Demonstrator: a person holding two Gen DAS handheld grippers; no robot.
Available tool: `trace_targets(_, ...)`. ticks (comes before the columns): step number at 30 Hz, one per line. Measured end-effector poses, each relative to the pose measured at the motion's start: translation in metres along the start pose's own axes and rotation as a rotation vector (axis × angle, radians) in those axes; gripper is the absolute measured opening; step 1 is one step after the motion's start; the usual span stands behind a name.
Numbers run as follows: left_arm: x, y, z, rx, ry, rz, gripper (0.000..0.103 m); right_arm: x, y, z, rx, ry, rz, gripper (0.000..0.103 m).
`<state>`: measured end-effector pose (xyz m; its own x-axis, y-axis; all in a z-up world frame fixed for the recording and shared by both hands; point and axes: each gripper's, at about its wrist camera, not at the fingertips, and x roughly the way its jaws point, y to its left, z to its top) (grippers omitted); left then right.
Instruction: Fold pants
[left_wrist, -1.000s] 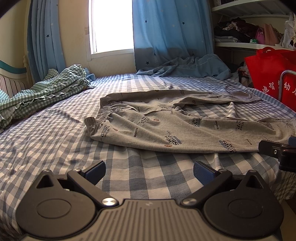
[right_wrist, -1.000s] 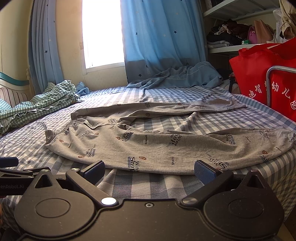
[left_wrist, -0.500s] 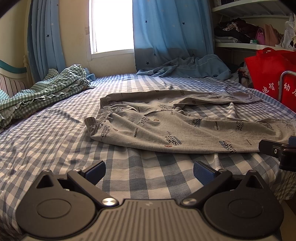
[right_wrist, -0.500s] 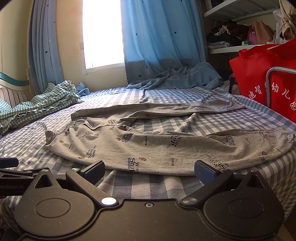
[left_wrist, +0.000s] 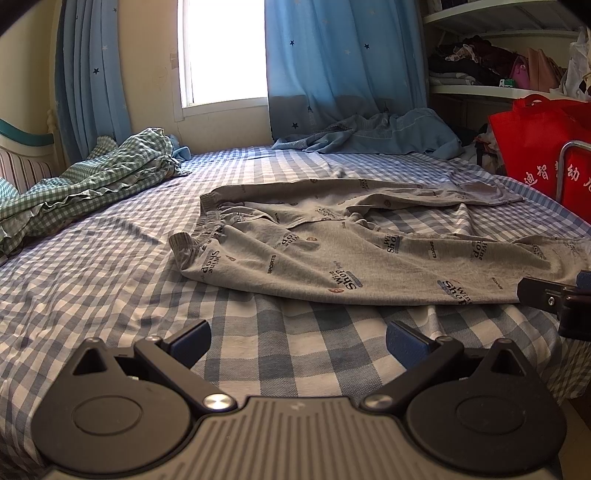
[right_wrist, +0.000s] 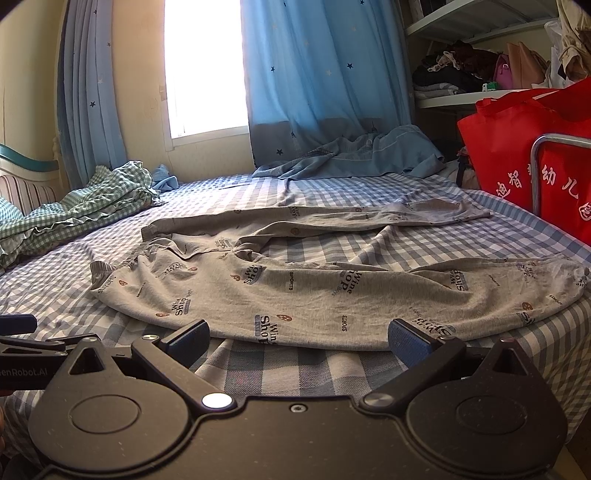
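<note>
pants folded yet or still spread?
Spread. The grey pants lie flat on the checked bedsheet, both legs apart, no fold made.

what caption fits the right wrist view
Open right gripper poised at the near edge of grey printed pants spread on a checked bed.

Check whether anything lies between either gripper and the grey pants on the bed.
Nothing visible does. The left gripper and right gripper both have open jaws, with only bare checked bedsheet before the grey pants. The green checked blanket and red bag sit off to the sides.
</note>
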<state>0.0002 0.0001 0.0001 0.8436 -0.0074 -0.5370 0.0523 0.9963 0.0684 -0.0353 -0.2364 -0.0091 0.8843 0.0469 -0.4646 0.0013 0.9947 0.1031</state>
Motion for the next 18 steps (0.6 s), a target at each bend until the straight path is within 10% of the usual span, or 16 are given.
trace_targets(18,0.039,0.033,0.037,-0.114,0.062,-0.015,0.103,0.026,-0.009,0.025,-0.037,-0.017,0.127,0.102)
